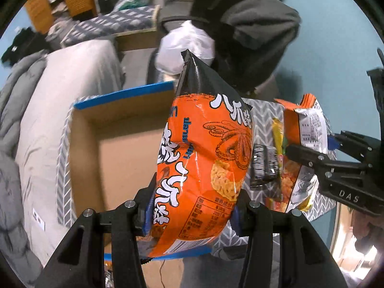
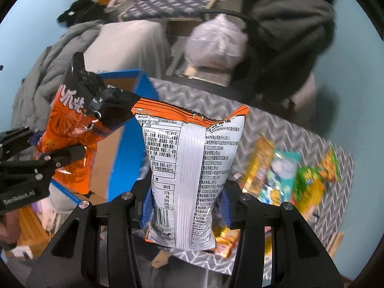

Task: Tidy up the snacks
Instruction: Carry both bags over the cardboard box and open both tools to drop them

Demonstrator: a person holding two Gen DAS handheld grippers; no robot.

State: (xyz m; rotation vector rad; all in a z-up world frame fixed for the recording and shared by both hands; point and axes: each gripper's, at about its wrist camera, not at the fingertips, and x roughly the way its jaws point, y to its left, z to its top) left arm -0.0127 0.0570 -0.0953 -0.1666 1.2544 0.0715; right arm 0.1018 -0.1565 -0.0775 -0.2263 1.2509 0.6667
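My left gripper [image 1: 192, 212] is shut on an orange and black octopus snack bag [image 1: 204, 158] and holds it upright above the open cardboard box [image 1: 115, 148] with a blue rim. That bag also shows in the right wrist view [image 2: 72, 129], left of centre. My right gripper [image 2: 186, 202] is shut on a white-backed orange snack bag [image 2: 189, 168] and holds it upright over the grey chevron cloth [image 2: 276, 124]. This bag and my right gripper [image 1: 309, 153] show at the right of the left wrist view.
Several loose snack packets [image 2: 288, 175] lie on the chevron cloth to the right. A dark packet [image 1: 264, 165] lies beside the box. A grey bed [image 1: 60, 124] is on the left. A white plastic bag [image 2: 216, 45] and dark clothing [image 2: 288, 36] are behind.
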